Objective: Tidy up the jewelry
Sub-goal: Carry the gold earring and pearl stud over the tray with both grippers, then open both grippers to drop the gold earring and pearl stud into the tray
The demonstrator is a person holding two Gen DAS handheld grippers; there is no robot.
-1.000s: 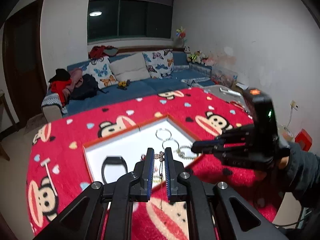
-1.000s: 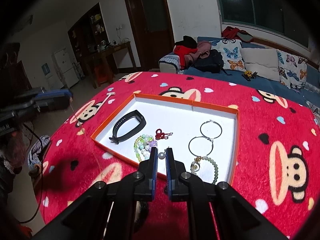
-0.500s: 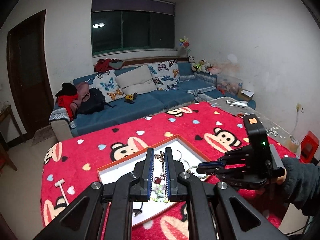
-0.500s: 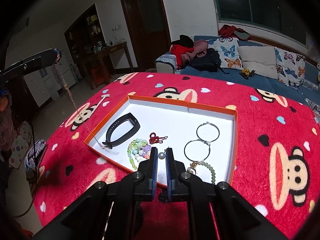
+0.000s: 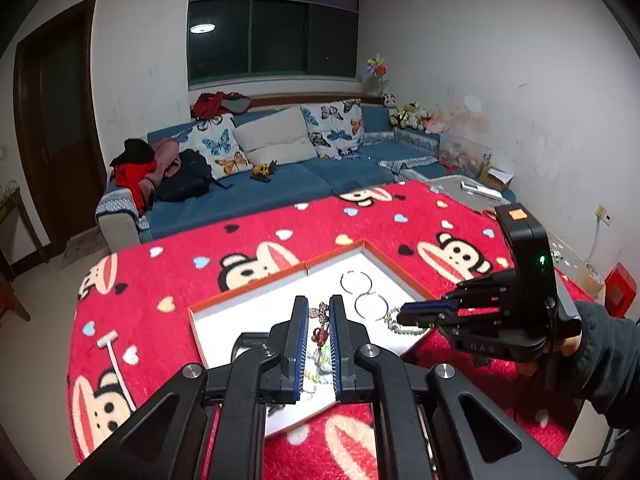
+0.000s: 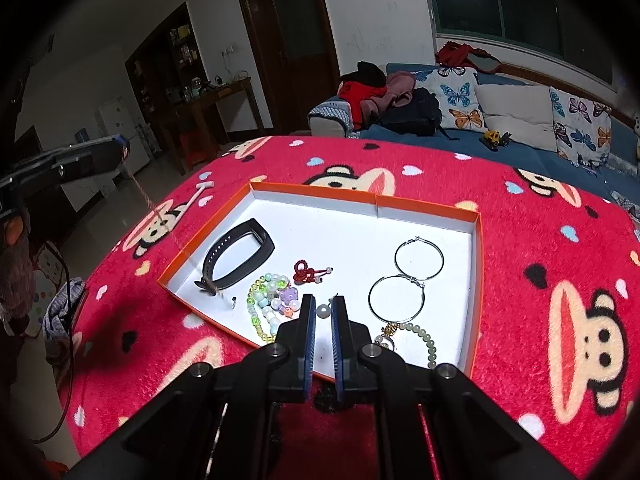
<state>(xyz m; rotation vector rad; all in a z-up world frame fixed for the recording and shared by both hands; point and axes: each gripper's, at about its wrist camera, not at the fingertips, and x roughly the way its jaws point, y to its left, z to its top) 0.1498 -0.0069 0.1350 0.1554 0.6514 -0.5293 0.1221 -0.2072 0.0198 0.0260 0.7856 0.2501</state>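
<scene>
Red plush cloth point(image 6: 520, 208) with monkey faces and small hearts covers the desk, and on it lies a shallow tray point(image 6: 476, 280) with orange walls and a white floor. At the far left of the right wrist view the left hand-held gripper point(image 6: 120, 150) is raised above the desk edge, its jaws closed on a thin chain point(image 6: 160, 216) that hangs slanting down to the near left corner of the tray, where its lower end meets the floor just beside a black wristband point(image 6: 240, 252). In the left wrist view the top of this chain, with a small ornament point(image 5: 319, 311), sits between the narrow jaws. To the right of the wristband lie a bracelet of green, white and purple beads point(image 6: 268, 300) and a small red knot charm point(image 6: 306, 272), near each other. Further right the right hand-held gripper point(image 6: 322, 312) hovers over the near edge of the tray with its jaws nearly together and nothing gripped; a single white pearl point(image 6: 322, 311) shows on the tray floor in the gap between the tips. Next come two thin metal hoops point(image 6: 418, 258), one behind the other, and in front of them a bracelet of pale green beads point(image 6: 420, 338) with a small gold piece. A dark sleeve point(image 5: 608, 360) is behind the right hand-held gripper in the left wrist view.
</scene>
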